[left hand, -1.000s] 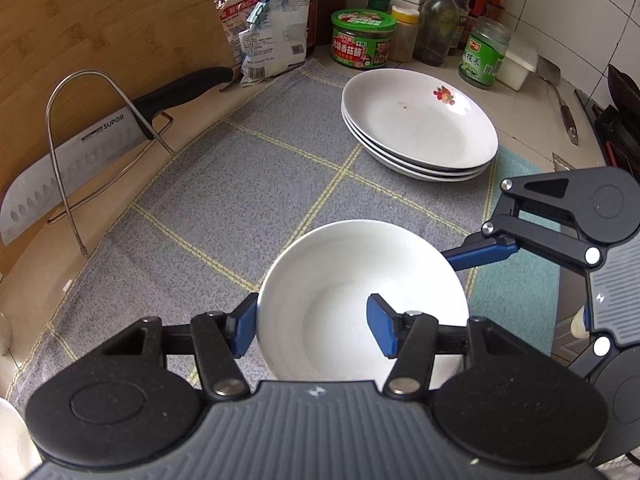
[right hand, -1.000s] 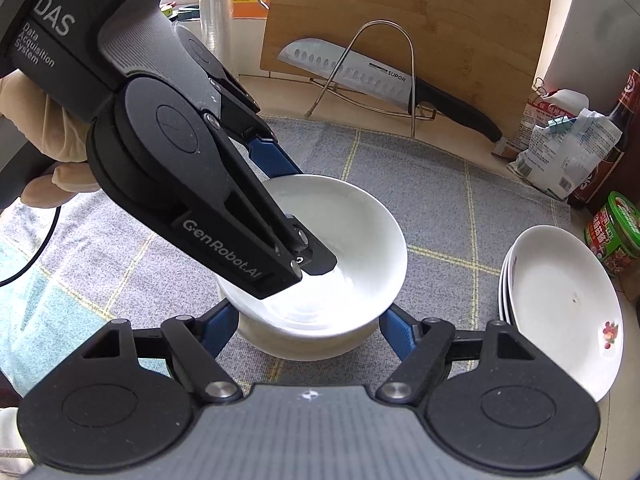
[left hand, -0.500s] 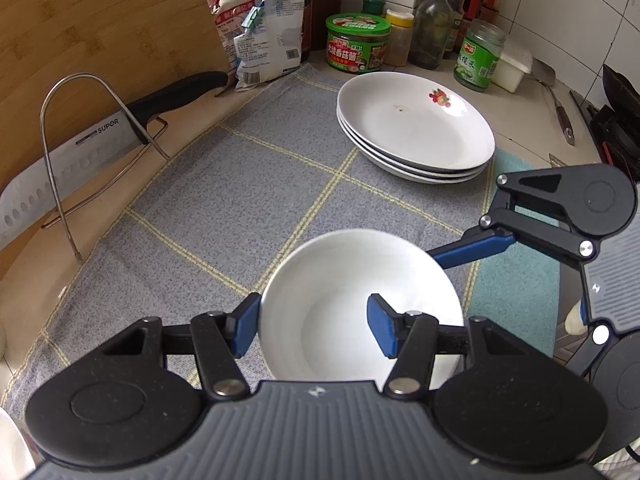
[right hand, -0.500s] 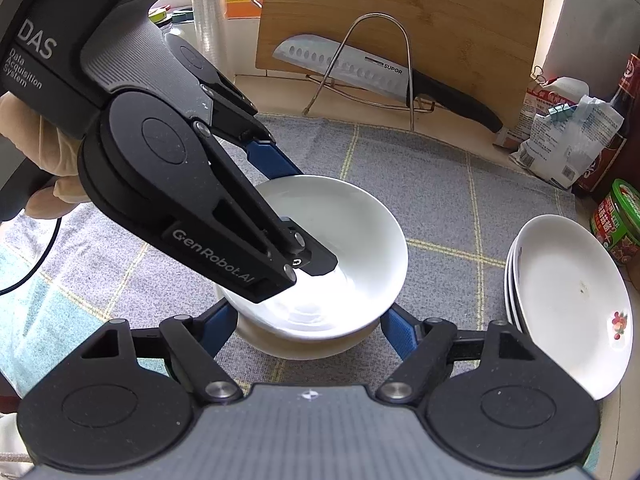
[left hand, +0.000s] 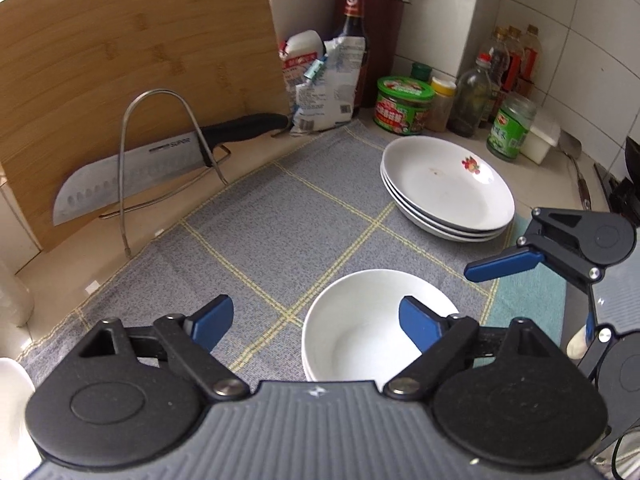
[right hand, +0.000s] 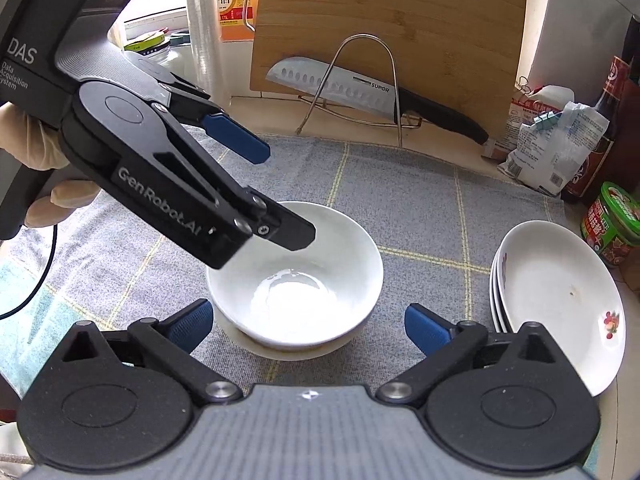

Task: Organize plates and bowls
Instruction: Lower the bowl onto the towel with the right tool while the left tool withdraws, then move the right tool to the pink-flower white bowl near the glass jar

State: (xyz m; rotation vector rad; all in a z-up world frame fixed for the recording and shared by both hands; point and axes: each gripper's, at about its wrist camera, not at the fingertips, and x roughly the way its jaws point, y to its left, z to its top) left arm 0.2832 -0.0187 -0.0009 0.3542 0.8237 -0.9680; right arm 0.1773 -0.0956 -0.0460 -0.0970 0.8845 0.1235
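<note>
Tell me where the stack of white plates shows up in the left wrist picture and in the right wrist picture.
Left wrist view: the stack of plates sits right of centre, on the grey cloth, beyond the white bowls.
Right wrist view: the stack of plates lies at the right edge, right of the bowls.
Shared landmark: the knife on its wire rack against the cutting board.
</note>
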